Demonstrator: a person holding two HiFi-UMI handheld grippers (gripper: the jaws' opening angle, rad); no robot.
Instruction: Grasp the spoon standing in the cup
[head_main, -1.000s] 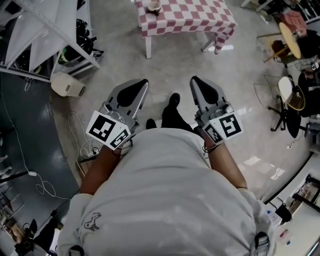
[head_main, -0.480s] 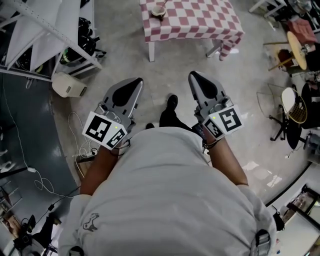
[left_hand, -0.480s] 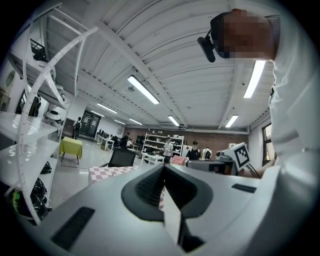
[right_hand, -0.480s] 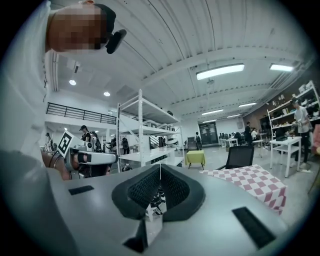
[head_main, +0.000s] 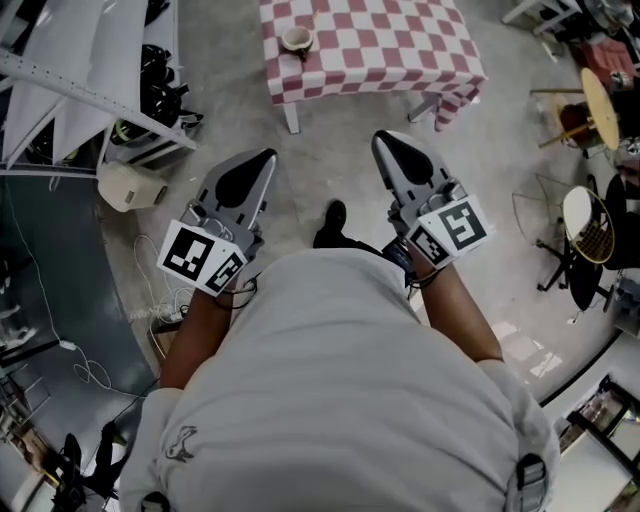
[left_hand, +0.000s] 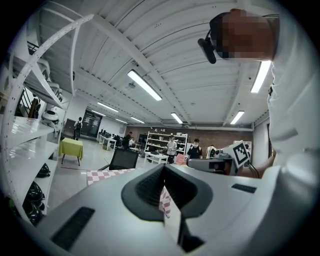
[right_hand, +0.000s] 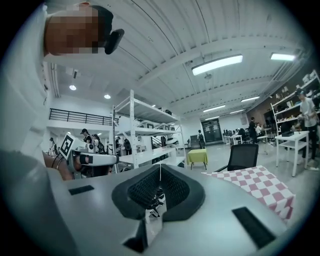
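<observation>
A small cup (head_main: 297, 39) stands near the front left edge of a table with a red-and-white checked cloth (head_main: 380, 40), far ahead at the top of the head view. The spoon in it is too small to make out. My left gripper (head_main: 267, 154) and right gripper (head_main: 384, 138) are held side by side at waist height, well short of the table, both pointing toward it. Each is shut with nothing between its jaws. The left gripper view shows its jaws (left_hand: 164, 168) closed with the checked cloth (left_hand: 105, 175) beyond. The right gripper view shows closed jaws (right_hand: 160, 167) and the cloth (right_hand: 255, 182) to the right.
A white shelving rack (head_main: 90, 90) stands at the left, with a beige box (head_main: 130, 185) and loose cables (head_main: 170, 300) on the floor beside it. Chairs and a round stool (head_main: 585, 210) crowd the right side. Bare concrete floor (head_main: 330, 160) lies between me and the table.
The table and cup sit lower and fuller in the head view, so I have come closer to them. Both grippers stay shut and keep their side-by-side pose.
</observation>
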